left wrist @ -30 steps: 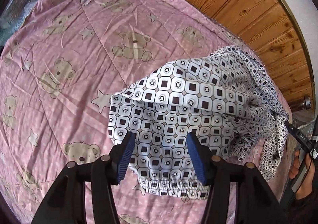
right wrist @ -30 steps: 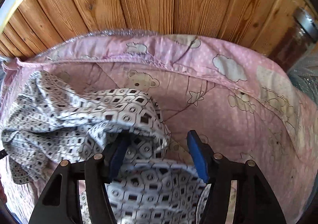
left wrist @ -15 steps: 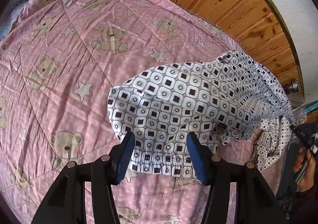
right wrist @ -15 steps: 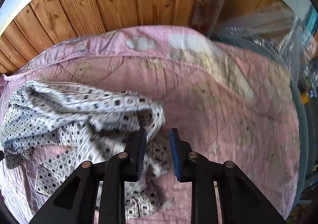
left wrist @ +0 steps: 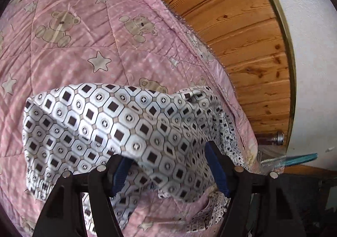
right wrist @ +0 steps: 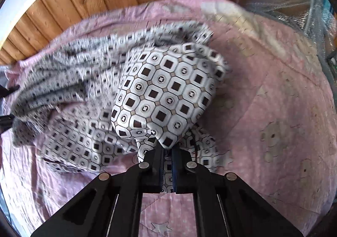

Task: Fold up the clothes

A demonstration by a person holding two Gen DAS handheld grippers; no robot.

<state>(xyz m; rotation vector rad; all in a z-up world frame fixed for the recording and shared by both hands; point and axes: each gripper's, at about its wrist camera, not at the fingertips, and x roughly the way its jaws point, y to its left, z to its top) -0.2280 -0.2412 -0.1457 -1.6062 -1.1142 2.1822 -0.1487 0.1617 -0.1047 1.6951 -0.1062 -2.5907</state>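
The garment (left wrist: 118, 123) is white cloth printed with black squares and octagons, lying rumpled on a pink teddy-bear quilt (left wrist: 73, 51). In the left wrist view it drapes over my left gripper (left wrist: 168, 165), whose blue pads stand wide apart with cloth hanging across and between them. In the right wrist view my right gripper (right wrist: 167, 153) is shut on a fold of the garment (right wrist: 164, 93), which bulges up just ahead of the fingertips. The rest of the cloth is blurred and bunched to the left.
A wooden plank wall (left wrist: 231, 26) borders the quilt's far side. A jar with a metal lid (left wrist: 271, 138) lies by the wall. Crinkled clear plastic wrap (right wrist: 294, 5) sits at the far right of the bed. The pink quilt (right wrist: 273, 110) extends bare to the right.
My right gripper closed from open onto a fold of the garment and lifted it. The left gripper moved in under the cloth, which now hangs over its open fingers.
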